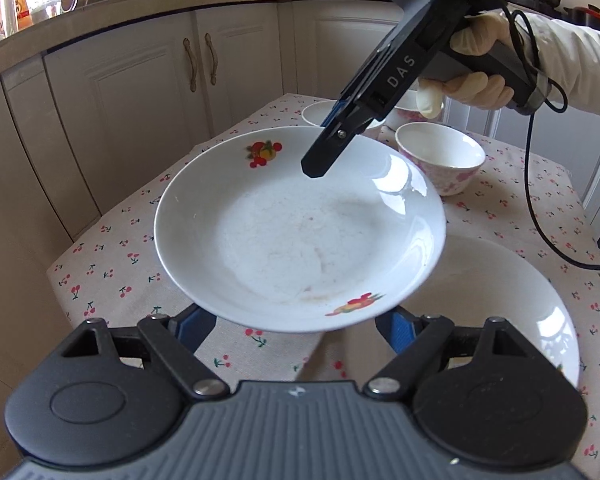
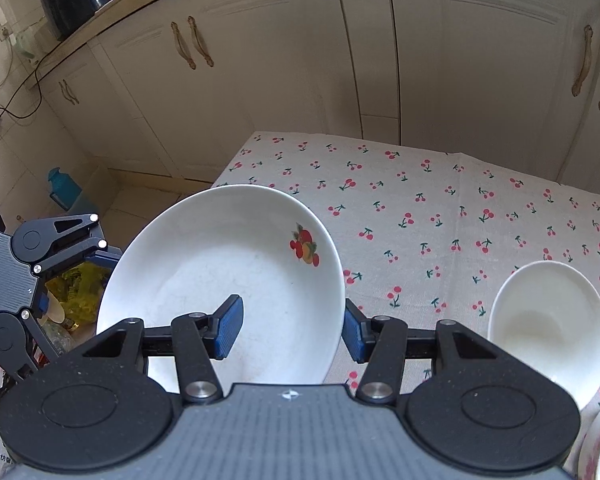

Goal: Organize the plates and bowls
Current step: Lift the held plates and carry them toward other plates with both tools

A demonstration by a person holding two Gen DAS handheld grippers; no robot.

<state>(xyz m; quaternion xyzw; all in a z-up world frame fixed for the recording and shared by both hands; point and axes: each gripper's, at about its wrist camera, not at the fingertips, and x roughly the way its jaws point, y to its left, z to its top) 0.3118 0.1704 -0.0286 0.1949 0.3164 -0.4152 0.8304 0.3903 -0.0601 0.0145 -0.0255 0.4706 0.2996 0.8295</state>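
My right tongs (image 2: 292, 330) are clamped on the rim of the fruit-print plate (image 1: 300, 228), one pad inside, one outside. My left tongs (image 1: 296, 326) stand half open under its opposite rim; grip unclear. The plate hangs above the worktop (image 2: 420, 208), over its left edge.

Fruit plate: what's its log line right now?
fruit plate: held above tablecloth | right gripper: shut on far rim | left gripper: open under near rim
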